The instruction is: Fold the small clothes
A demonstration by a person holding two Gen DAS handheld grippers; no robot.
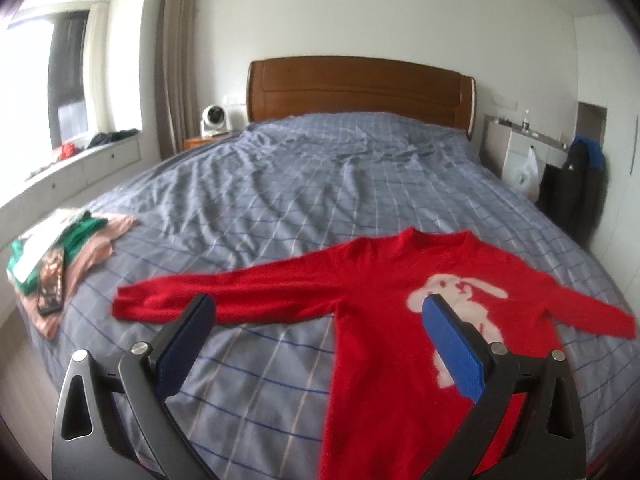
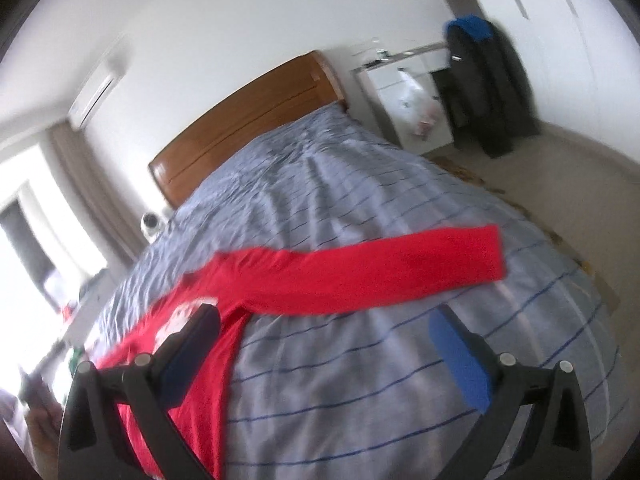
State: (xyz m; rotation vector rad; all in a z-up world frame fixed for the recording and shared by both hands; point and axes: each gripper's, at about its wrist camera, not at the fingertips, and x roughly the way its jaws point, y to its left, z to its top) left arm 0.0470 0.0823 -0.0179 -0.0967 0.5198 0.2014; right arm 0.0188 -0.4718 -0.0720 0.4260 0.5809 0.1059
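Checked bedsheet (image 1: 280, 184) is carrying the red sweater (image 1: 400, 300) spread flat with sleeves out, nothing folded yet, while the left gripper (image 1: 320, 308) and right gripper (image 2: 324, 320) are hovering above it, jaws apart and empty, beside a clothes pile (image 1: 68, 248).

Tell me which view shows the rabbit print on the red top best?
Left wrist view: the rabbit print faces the camera, partly behind a jaw. Right wrist view catches only a blurred sliver on the red top.
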